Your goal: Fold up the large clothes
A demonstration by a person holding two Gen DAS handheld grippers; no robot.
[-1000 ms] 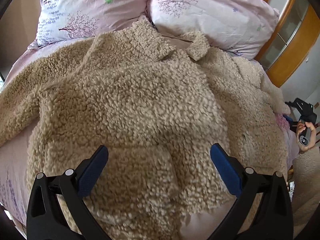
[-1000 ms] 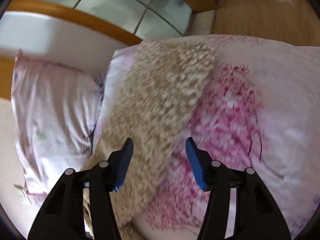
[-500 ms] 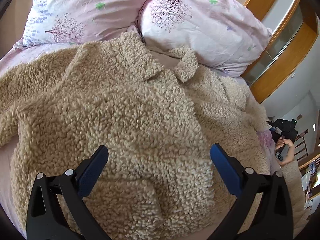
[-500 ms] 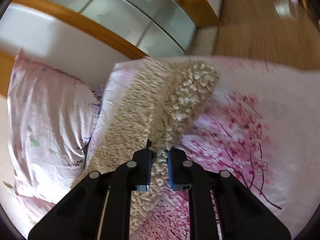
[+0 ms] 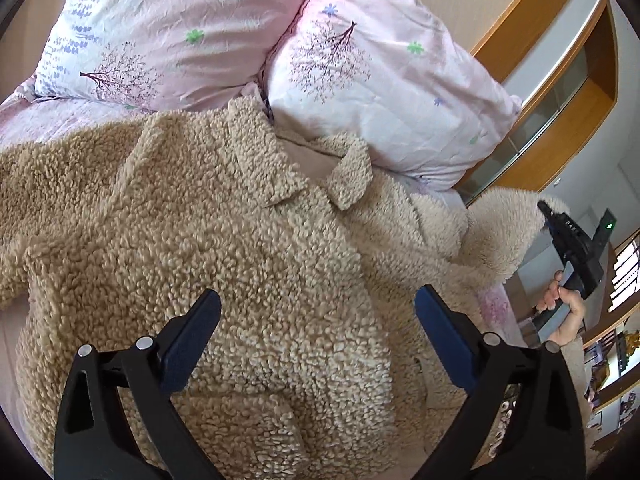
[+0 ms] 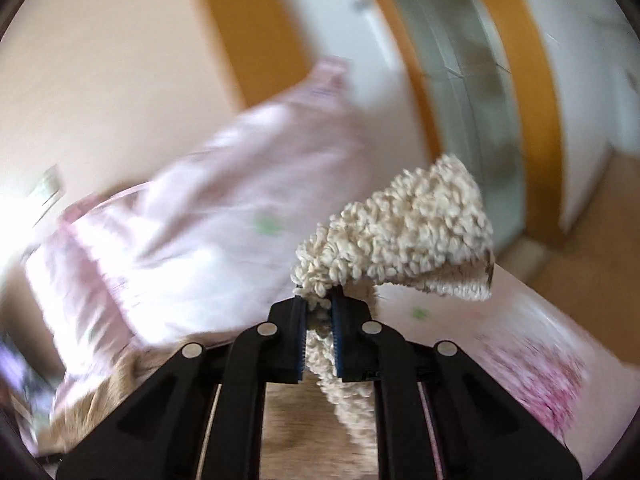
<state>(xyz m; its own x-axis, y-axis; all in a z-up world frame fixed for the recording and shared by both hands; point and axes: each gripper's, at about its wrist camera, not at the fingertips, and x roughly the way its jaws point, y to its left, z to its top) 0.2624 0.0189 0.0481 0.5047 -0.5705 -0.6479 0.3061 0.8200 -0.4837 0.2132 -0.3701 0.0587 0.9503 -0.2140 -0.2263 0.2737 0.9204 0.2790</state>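
On the bed, shaggy beige coat [image 5: 224,248]

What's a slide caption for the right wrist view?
Right gripper shut on the cuff of a beige fleece jacket sleeve, lifted above the pink floral bedding.

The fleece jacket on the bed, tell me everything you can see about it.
The fleece jacket is beige, thick and curly-piled like sherpa. It lies spread front-up on the pink bedding, its collar open toward two floral pillows. One sleeve stretches flat to the left. The other sleeve is lifted off the bed, its cuff pinched in the shut right gripper. The open left gripper hovers over the lower body, touching nothing.
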